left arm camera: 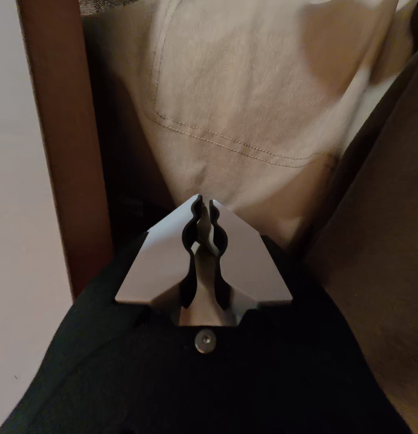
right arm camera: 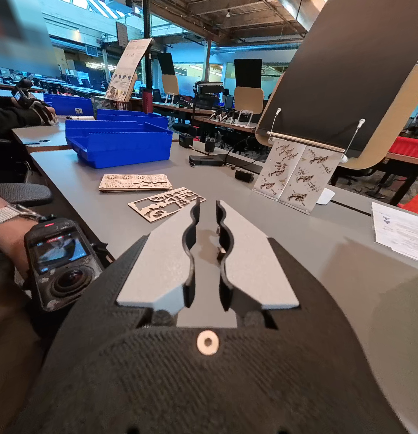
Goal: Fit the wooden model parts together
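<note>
My right gripper (right arm camera: 207,204) hovers low over the grey table (right arm camera: 285,246), its jaws a little apart and empty. Two small wooden parts (right arm camera: 221,251) lie on the table just behind its right finger, partly hidden. Ahead lie a punched-out wooden sheet (right arm camera: 167,203) and a stack of uncut wooden sheets (right arm camera: 135,183). My left gripper (left arm camera: 205,202) is down beside the table and points at beige trousers (left arm camera: 238,94). Its fingertips are almost together, and I cannot make out anything held between them.
Blue bins (right arm camera: 118,143) stand at the back left. An instruction sheet on a stand (right arm camera: 295,173) is at the right, with loose paper (right arm camera: 400,232) at the far right. A black camera (right arm camera: 60,260) by a person's wrist is at the left table edge. A brown wooden edge (left arm camera: 67,141) runs left of the left gripper.
</note>
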Available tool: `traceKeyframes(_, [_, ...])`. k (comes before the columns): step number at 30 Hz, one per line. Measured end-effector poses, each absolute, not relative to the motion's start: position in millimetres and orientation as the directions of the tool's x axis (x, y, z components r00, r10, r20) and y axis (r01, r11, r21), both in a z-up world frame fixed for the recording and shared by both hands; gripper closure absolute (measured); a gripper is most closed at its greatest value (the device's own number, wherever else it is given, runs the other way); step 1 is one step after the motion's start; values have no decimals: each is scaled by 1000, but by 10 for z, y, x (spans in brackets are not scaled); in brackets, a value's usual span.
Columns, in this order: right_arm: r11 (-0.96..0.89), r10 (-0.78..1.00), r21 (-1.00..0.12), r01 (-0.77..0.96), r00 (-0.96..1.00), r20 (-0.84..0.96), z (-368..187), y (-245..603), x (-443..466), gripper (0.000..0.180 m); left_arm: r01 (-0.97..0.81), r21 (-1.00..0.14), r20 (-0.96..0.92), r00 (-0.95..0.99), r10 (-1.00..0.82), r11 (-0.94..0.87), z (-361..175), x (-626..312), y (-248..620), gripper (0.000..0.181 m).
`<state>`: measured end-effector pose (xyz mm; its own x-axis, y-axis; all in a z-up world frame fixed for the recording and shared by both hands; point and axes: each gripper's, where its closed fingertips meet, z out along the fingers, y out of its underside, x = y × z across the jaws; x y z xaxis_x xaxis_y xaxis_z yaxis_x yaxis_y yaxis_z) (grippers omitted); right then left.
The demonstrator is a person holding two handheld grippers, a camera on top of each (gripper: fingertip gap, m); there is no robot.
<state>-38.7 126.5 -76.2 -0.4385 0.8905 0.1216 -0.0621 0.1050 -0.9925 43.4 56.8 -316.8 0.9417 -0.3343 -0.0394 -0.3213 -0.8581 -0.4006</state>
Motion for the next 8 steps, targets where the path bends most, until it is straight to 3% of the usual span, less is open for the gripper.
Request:
traceKeyframes(1, [99,892,-993,-61,-437,115,-761,1278,-388,168,-328,-394,-55,941,-334,-859,-3185,422,571,177])
traceKeyframes(4, [81,892,-995,-55,-442,97,-763,1288,-386,168,-365,-371,-123,931,-345,-854,-3236,359,584,176])
traceKeyframes(8, [78,889,-996,-52,-449,93,-766,1283,-379,168,-330,-369,-72,942,-328,-869,-3261,383,584,177])
